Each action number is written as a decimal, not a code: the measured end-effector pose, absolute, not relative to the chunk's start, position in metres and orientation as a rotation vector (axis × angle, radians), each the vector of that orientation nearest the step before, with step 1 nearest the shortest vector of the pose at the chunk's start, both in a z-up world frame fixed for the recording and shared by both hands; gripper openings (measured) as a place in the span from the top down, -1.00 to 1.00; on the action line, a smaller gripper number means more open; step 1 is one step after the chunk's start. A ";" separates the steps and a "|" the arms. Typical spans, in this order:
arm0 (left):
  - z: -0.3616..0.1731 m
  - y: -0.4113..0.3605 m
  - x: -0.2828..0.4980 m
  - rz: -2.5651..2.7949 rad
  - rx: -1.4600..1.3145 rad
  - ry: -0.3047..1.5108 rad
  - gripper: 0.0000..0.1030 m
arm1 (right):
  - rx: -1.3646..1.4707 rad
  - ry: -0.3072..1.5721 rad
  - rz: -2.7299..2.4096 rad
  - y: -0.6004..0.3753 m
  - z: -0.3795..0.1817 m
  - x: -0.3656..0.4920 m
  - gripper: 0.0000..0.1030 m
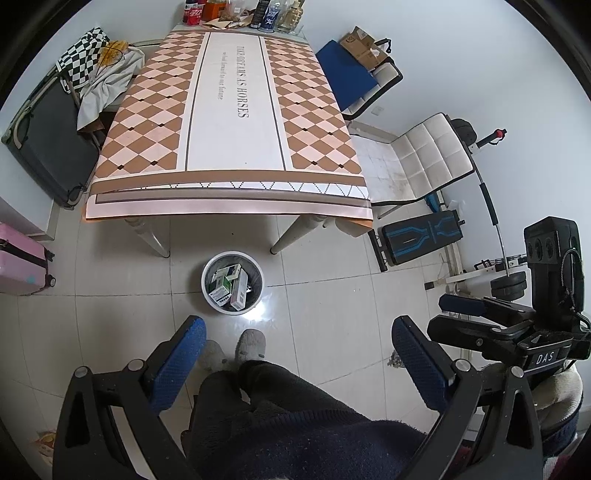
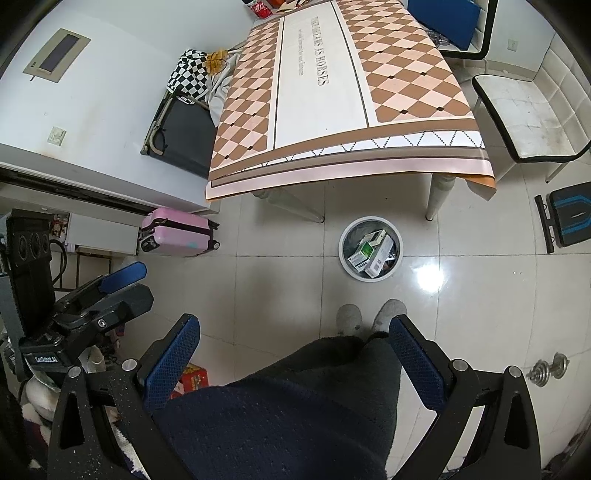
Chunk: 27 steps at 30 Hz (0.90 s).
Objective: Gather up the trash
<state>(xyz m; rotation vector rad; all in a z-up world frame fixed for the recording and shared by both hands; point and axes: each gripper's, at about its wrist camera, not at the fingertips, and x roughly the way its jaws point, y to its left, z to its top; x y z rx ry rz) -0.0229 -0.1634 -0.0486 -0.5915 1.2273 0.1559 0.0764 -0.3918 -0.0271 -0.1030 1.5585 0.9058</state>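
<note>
A round white trash bin (image 1: 258, 275) stands on the tiled floor in front of the table and holds several small cardboard boxes (image 1: 227, 286). It also shows in the right wrist view (image 2: 398, 236) with the boxes (image 2: 371, 253) inside. My left gripper (image 1: 295, 354) is open and empty, held high above the floor behind the bin. My right gripper (image 2: 295, 354) is open and empty at a similar height. Each gripper also shows in the other's view, the right gripper (image 1: 461, 304) at the right and the left gripper (image 2: 125, 275) at the left.
A table with a diamond-pattern cloth (image 1: 229, 110) stands beyond the bin; bottles and cans (image 1: 236, 13) line its far end. White chairs (image 1: 428, 155) and exercise gear (image 1: 421, 240) are at the right, a pink suitcase (image 2: 177, 230) at the left. The person's slippered feet (image 1: 251, 345) are below.
</note>
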 end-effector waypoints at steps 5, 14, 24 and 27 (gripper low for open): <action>-0.048 -0.162 -0.023 0.158 -0.594 1.224 -1.00 | -0.108 1.555 0.905 -0.391 -0.024 0.075 -1.00; -0.048 -0.160 -0.025 0.156 -0.595 1.226 -1.00 | -0.111 1.554 0.902 -0.391 -0.023 0.075 -1.00; -0.048 -0.158 -0.030 0.155 -0.595 1.223 -1.00 | -0.113 1.553 0.900 -0.389 -0.023 0.073 -1.00; -0.048 -0.158 -0.029 0.153 -0.594 1.224 -1.00 | -0.112 1.553 0.899 -0.388 -0.022 0.072 -1.00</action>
